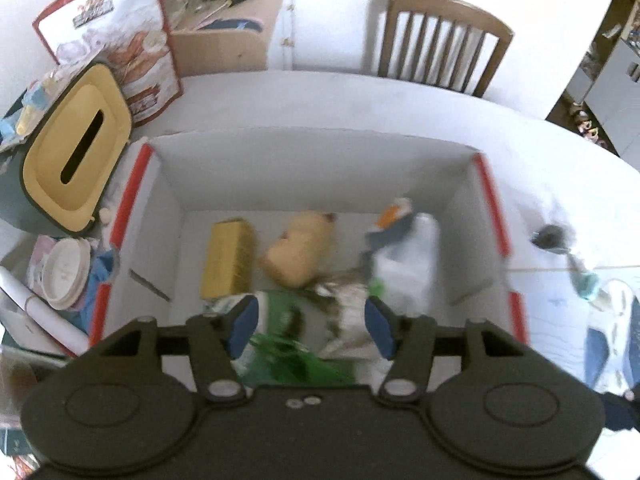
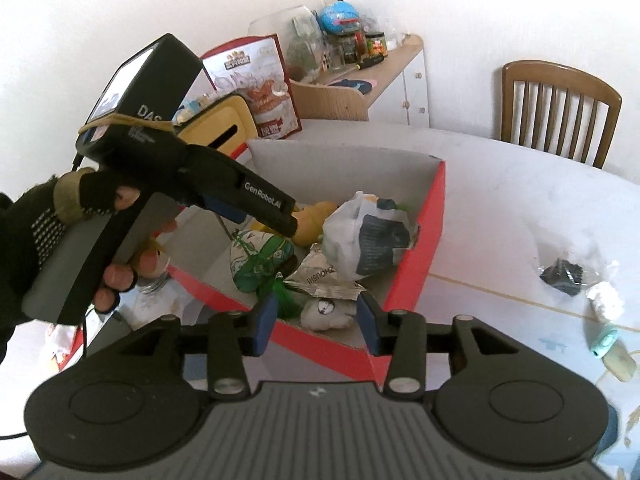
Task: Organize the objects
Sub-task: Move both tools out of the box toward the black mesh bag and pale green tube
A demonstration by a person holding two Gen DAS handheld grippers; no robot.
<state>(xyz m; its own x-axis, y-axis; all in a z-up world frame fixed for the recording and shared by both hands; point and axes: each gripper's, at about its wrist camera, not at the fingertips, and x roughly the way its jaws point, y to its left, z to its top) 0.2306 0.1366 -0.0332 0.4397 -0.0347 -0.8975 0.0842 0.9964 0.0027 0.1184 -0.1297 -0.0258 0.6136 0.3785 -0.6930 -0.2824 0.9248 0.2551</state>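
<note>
A red-and-white cardboard box (image 1: 168, 200) (image 2: 432, 216) stands on the white table. It holds a gold packet (image 1: 228, 260), a tan plush toy (image 1: 300, 252), a white and blue bag (image 1: 408, 256) (image 2: 368, 236), a green-printed pouch (image 1: 288, 332) (image 2: 260, 260) and a silver wrapper (image 2: 324, 276). My left gripper (image 1: 310, 330) (image 2: 280, 216) is open and empty above the box. My right gripper (image 2: 316, 324) is open and empty at the box's near edge.
A yellow-lidded tissue box (image 1: 76, 156), a menu card (image 1: 120, 40) and stacked bowls (image 1: 64, 268) stand left of the box. A black item in clear wrap (image 2: 560, 272), a white lump (image 2: 608, 300) and a teal piece (image 2: 604, 340) lie on the table to the right. A wooden chair (image 1: 440, 40) is behind.
</note>
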